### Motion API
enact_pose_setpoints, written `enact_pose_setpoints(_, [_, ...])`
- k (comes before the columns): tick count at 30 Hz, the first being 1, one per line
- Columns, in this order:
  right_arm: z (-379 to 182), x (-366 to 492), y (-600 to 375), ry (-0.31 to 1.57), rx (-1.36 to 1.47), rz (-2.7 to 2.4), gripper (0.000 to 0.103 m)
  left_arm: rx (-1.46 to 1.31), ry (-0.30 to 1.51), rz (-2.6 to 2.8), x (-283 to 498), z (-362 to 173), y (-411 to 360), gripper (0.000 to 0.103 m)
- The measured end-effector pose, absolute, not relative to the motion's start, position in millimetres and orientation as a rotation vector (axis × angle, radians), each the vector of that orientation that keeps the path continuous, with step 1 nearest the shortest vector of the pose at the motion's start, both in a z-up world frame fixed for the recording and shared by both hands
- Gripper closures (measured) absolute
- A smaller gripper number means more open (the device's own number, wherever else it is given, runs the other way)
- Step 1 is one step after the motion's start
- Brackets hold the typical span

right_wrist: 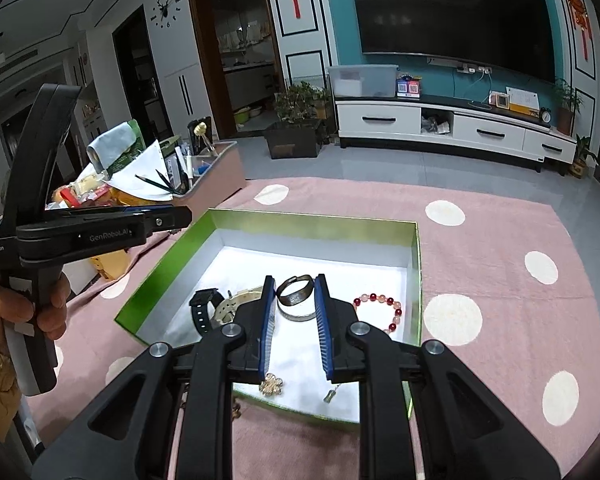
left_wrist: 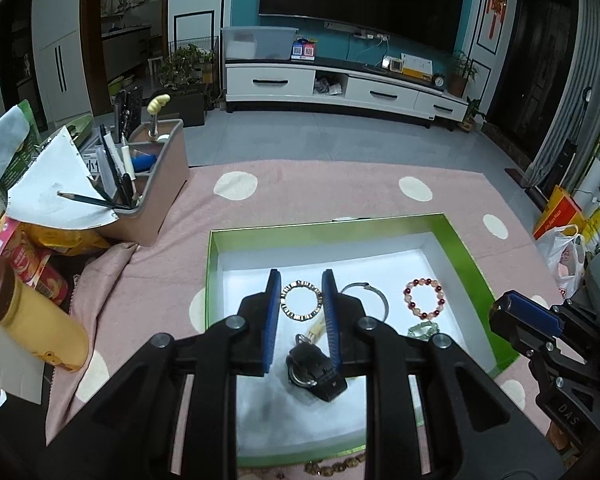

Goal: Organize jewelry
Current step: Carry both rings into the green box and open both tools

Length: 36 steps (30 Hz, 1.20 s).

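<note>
A green box [left_wrist: 466, 248] with a white floor lies on the pink dotted cloth. Inside it are a gold-and-black ring bracelet [left_wrist: 300, 300], a metal bangle [left_wrist: 370, 294], a red and pink bead bracelet [left_wrist: 424, 298] and a black watch [left_wrist: 316, 368]. My left gripper [left_wrist: 301, 276] hangs over the box, jaws apart with nothing between them. My right gripper [right_wrist: 295, 279] also hovers above the box [right_wrist: 416, 264], empty and open, with the bangle [right_wrist: 296, 298] showing through its gap. The bead bracelet [right_wrist: 380, 308], black watch [right_wrist: 204, 308] and a gold trinket [right_wrist: 271, 385] lie around it.
A beige desk organizer [left_wrist: 156, 184] with pens stands left of the box, beside papers, snack packs and a yellow bottle [left_wrist: 40, 320]. A string of brown beads [left_wrist: 336, 466] lies on the cloth outside the box's near edge. A hand [right_wrist: 40, 308] holds the left gripper's handle.
</note>
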State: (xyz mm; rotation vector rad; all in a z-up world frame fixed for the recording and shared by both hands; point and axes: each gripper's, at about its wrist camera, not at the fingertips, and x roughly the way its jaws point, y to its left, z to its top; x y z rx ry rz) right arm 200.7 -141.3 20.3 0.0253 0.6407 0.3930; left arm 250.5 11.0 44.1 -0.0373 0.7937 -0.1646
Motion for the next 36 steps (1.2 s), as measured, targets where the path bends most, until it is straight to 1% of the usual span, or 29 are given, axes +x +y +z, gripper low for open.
enact_pose_setpoints(14, [-17, 234, -134, 0.736, 0.035, 0.373, 0.084, -0.025, 0.876, -0.142, 284, 5, 7, 0.083])
enact_pose_setpoints(36, [-33, 253, -125, 0.793, 0.021, 0.351, 0.083, -0.014, 0.922, -0.127, 300, -19, 2, 0.082])
